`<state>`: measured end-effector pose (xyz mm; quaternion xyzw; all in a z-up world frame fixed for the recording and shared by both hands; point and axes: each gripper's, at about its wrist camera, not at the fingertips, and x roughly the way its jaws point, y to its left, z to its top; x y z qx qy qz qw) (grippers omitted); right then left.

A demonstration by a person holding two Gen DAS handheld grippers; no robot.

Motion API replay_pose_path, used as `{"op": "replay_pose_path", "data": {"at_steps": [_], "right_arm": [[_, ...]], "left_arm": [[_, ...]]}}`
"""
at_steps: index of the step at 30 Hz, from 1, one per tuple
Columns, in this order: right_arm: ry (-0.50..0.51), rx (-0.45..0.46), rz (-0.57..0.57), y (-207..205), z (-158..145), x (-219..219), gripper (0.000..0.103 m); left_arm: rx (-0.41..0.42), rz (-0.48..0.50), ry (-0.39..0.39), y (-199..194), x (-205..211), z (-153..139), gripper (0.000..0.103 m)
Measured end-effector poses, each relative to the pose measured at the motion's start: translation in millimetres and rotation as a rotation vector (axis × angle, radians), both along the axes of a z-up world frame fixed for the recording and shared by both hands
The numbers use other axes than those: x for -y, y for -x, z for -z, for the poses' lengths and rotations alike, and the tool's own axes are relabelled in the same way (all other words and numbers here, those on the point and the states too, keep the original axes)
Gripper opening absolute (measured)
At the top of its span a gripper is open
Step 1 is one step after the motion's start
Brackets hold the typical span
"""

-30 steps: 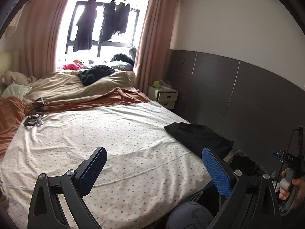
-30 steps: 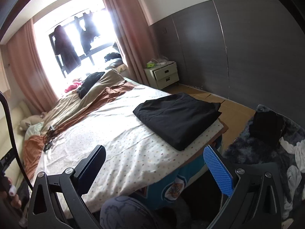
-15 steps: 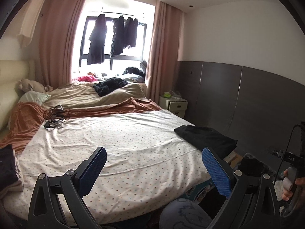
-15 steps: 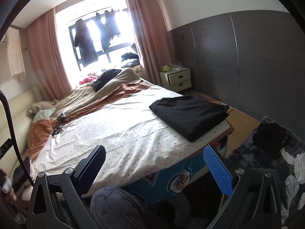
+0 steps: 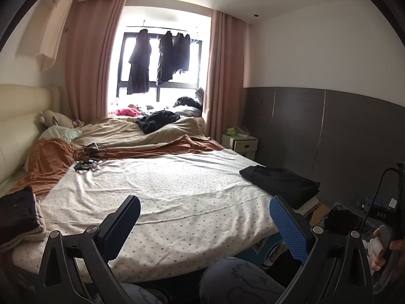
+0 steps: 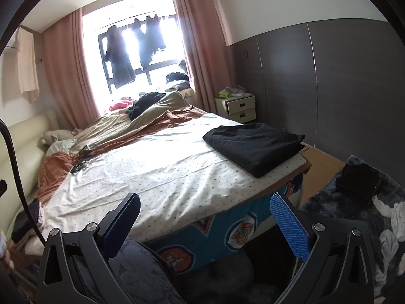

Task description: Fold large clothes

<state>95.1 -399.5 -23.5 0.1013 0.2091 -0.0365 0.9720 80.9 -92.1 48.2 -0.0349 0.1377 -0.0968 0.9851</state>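
A folded black garment [image 5: 281, 185] [image 6: 253, 144] lies at the right corner of the bed, on the dotted white sheet [image 5: 162, 192] [image 6: 162, 172]. My left gripper [image 5: 205, 217] hangs open above the near edge of the bed, nothing between its blue-padded fingers. My right gripper [image 6: 205, 215] is open too, held off the bed's near side, well short of the black garment. A stack of folded clothes [image 5: 20, 217] sits at the bed's left edge. Loose dark clothing [image 6: 357, 182] lies on the floor rug to the right.
Crumpled tan and rust blankets [image 5: 131, 136] with a black garment [image 5: 157, 121] on top fill the far half of the bed. A white nightstand [image 6: 238, 109] stands by the grey wall. The person's knees [image 5: 238, 281] are below the grippers. A hand [image 5: 384, 243] holds the other handle.
Both grippers have risen and pulled back from the bed, tilting up so more of the room and window shows. Both stayed open. The black garment has not moved.
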Motion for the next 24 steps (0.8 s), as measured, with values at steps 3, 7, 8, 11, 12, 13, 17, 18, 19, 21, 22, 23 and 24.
{"op": "replay_pose_path", "data": {"at_steps": [3, 7, 8, 11, 12, 13, 17, 18, 19, 21, 22, 23, 24], "right_arm": [[0.021, 0.009, -0.016, 0, 10, -6, 0.103], [0.008, -0.003, -0.018, 0, 20, -9, 0.103], [0.006, -0.006, -0.027, -1, 21, -9, 0.103], [0.017, -0.013, -0.032, -1, 24, -12, 0.103], [0.018, -0.007, -0.035, 0, 24, -13, 0.103], [0.018, -0.003, -0.039, 0, 24, -14, 0.103], [0.035, -0.013, -0.056, -3, 24, -19, 0.103], [0.038, -0.013, -0.057, -3, 23, -20, 0.103], [0.036, -0.012, -0.060, -4, 23, -20, 0.103], [0.029, -0.014, -0.063, -7, 23, -19, 0.103], [0.026, -0.015, -0.064, -9, 24, -19, 0.103], [0.023, -0.014, -0.065, -10, 23, -18, 0.103], [0.021, -0.013, -0.063, -12, 23, -18, 0.103]], "left_arm": [[0.004, -0.013, -0.002, 4, 1, 7, 0.102], [-0.037, -0.010, 0.018, 1, 2, 18, 0.102], [-0.039, -0.011, 0.021, 2, 2, 21, 0.102], [-0.033, -0.027, 0.023, 5, 3, 26, 0.102], [-0.030, -0.029, 0.028, 6, 2, 27, 0.102], [-0.029, -0.030, 0.034, 7, 1, 27, 0.102], [-0.033, -0.041, 0.040, 6, -2, 26, 0.102], [-0.033, -0.045, 0.042, 6, -3, 25, 0.102], [-0.032, -0.045, 0.044, 6, -3, 25, 0.102], [-0.035, -0.044, 0.039, 5, -4, 24, 0.102], [-0.036, -0.045, 0.036, 5, -4, 24, 0.102], [-0.036, -0.044, 0.034, 5, -4, 24, 0.102], [-0.034, -0.043, 0.033, 6, -3, 23, 0.102]]}}
